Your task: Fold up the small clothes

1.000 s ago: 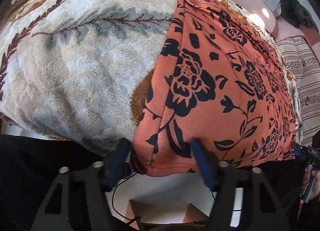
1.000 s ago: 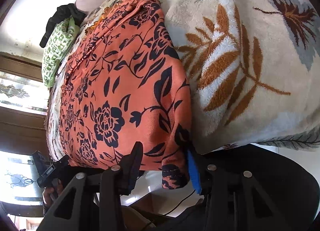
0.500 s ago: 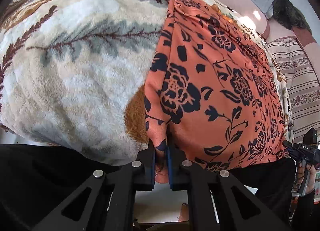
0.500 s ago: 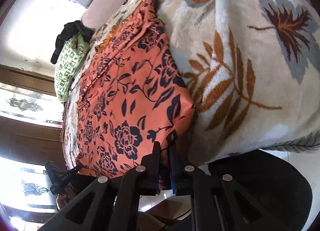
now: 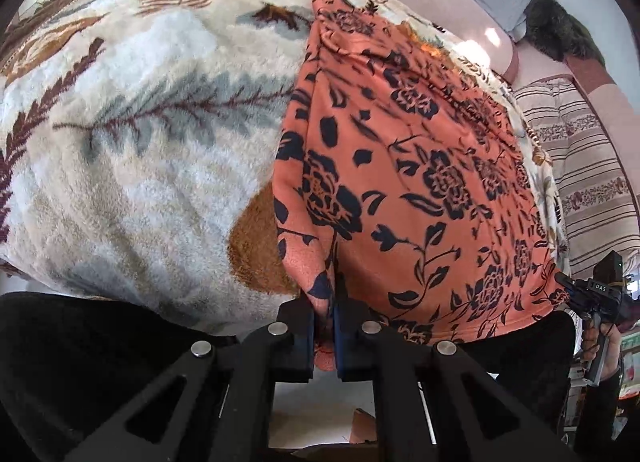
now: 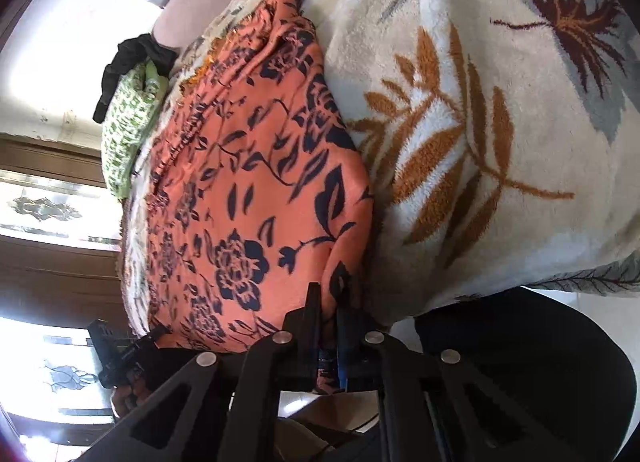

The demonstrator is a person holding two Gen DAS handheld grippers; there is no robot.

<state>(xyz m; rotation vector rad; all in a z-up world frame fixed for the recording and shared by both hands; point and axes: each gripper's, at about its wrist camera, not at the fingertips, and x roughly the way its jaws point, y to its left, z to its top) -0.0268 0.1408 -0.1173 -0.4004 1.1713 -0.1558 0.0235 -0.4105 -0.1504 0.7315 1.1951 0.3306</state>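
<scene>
— Fleecy leaf-print blanket [image 5: 152, 166] covers the bed; what's on it?
— An orange floral garment [image 5: 420, 190], spread flat. Left gripper [image 5: 325, 326] fingers pinch one near corner, right gripper [image 6: 329, 336] fingers clamp the other.

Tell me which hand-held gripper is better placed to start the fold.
Neither clearly: the left hand-held gripper and right hand-held gripper each pinch a near corner of the orange floral garment, spread on the blanket. Probably both lift together.
</scene>
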